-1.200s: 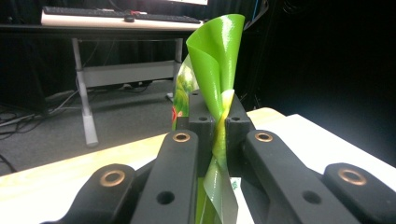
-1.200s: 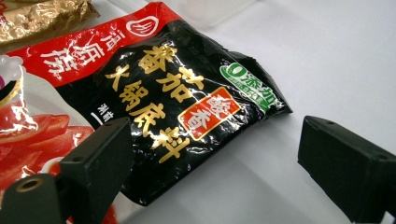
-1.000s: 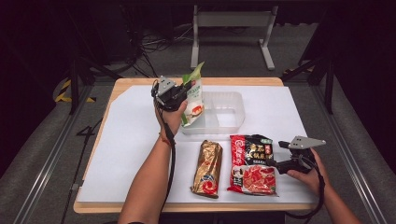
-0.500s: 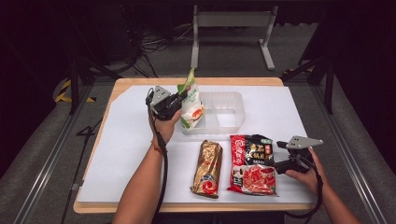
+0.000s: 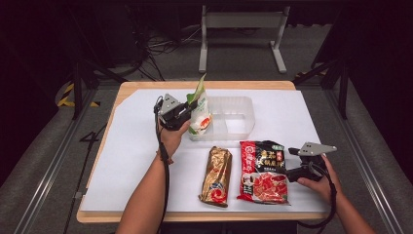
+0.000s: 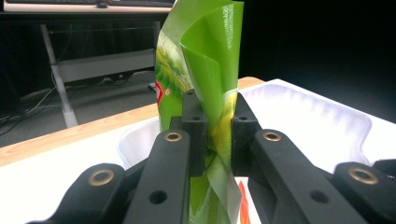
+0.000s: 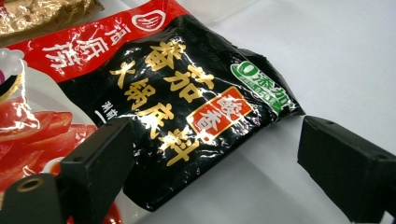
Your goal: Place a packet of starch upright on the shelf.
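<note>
Left gripper (image 6: pixel 212 135): clamped on green packet (image 6: pixel 205 74), upright in clear tray (image 5: pixel 234 117) near table's (image 5: pixel 146 90) far edge.
Right gripper (image 7: pixel 210 172): jaws apart, at red-black packet (image 7: pixel 154 93) by near edge.

- Left gripper (image 5: pixel 187 108) sits lower and farther toward 9 o'clock than a second ago.
- Green pouch (image 5: pixel 199 105) comes down with it, bottom now in the clear tray's (image 5: pixel 243 109) 9 o'clock end.
- Jaws have just been opening slightly, pouch between them.
</note>
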### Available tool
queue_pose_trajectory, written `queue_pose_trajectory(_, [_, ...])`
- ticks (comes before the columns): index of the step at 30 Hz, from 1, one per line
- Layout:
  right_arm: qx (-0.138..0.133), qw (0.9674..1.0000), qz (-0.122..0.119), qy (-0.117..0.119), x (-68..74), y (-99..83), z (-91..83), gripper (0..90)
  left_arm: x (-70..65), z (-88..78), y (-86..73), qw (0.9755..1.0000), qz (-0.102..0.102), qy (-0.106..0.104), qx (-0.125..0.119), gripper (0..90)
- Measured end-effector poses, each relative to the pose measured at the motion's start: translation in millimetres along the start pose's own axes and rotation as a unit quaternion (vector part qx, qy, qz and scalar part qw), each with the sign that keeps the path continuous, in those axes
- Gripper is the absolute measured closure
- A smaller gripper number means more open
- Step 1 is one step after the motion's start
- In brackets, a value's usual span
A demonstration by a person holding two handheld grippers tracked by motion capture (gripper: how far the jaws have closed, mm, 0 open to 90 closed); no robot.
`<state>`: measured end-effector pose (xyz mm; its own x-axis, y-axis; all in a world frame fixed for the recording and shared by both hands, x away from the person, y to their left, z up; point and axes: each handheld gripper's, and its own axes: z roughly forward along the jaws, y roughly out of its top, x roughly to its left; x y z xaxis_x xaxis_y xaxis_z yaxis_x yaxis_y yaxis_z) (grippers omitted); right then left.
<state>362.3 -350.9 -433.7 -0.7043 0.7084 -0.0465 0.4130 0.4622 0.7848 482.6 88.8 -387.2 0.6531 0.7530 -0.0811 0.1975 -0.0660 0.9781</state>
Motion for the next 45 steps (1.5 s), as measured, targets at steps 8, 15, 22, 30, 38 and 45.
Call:
queue_pose_trajectory(8, [0.001, 1.0, 0.004, 0.004, 0.8, 0.4, 0.6, 12.4, -0.8, -6.7, 6.0, 0.9996, 0.019, 0.002, 0.021, 72.7])
queue_pose_trajectory(15, [0.001, 0.9999, 0.006, 0.009, -0.8, 1.4, 2.9, 12.3, 2.6, -23.4, 11.8, 0.9992, 0.034, -0.001, 0.018, 67.1])
queue_pose_trajectory(22, [0.003, 0.9999, 0.008, 0.006, -2.5, 2.8, 4.5, 12.5, 4.6, -43.1, 13.9, 0.9988, 0.042, -0.012, 0.02, 66.8])
queue_pose_trajectory(30, [0.005, 1.0, 0.0, 0.008, -0.1, 6.7, 6.6, 12.6, 4.9, -64.4, 8.4, 0.998, 0.055, -0.004, 0.03, 67.6])
queue_pose_trajectory(38, [0.006, 0.9999, -0.005, 0.014, 0.2, 10.0, 10.4, 12.9, 2.2, -83.9, -1.8, 0.9957, 0.07, -0.014, 0.06, 60.9])
queue_pose_trajectory(45, [0.002, 0.9999, -0.007, 0.014, 1.0, 12.6, 10.5, 12.9, -2.9, -101.6, -9.8, 0.9923, 0.085, -0.018, 0.088, 43.9])
